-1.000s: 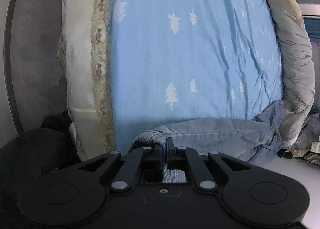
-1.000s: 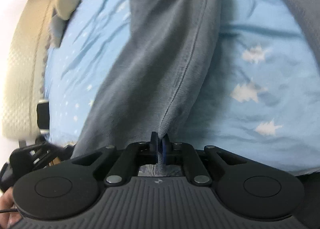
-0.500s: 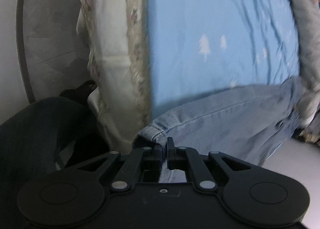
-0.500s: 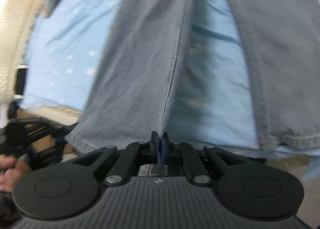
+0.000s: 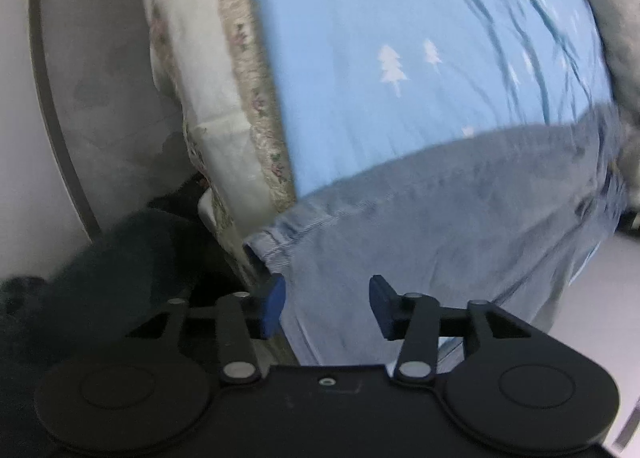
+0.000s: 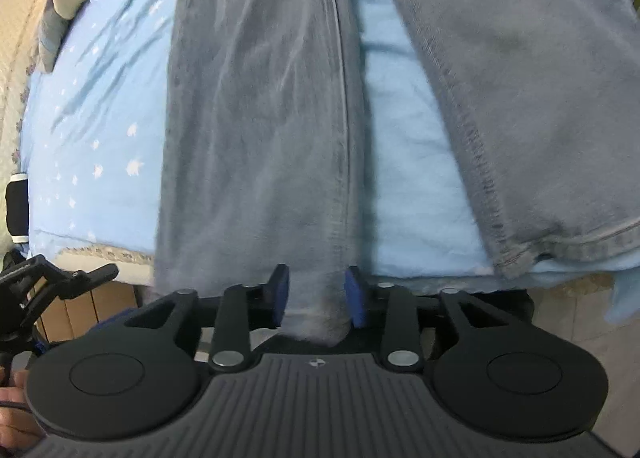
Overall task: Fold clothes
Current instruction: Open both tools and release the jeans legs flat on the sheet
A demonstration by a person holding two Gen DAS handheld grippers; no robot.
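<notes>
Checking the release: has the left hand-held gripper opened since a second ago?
Yes. The left hand-held gripper now stands open; its fingers had pinched the grey-blue denim jeans, whose hem now hangs free over the light blue tree-print bedsheet's edge.

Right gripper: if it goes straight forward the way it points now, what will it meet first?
Most likely the jeans leg. The right gripper is open, and the denim already lies between its fingers, over the blue sheet; contact is unclear.

Jeans (image 6: 256,117) on bed (image 6: 100,105) — legs apart.

left claw (image 5: 327,300) spread, right claw (image 6: 317,296) spread
</notes>
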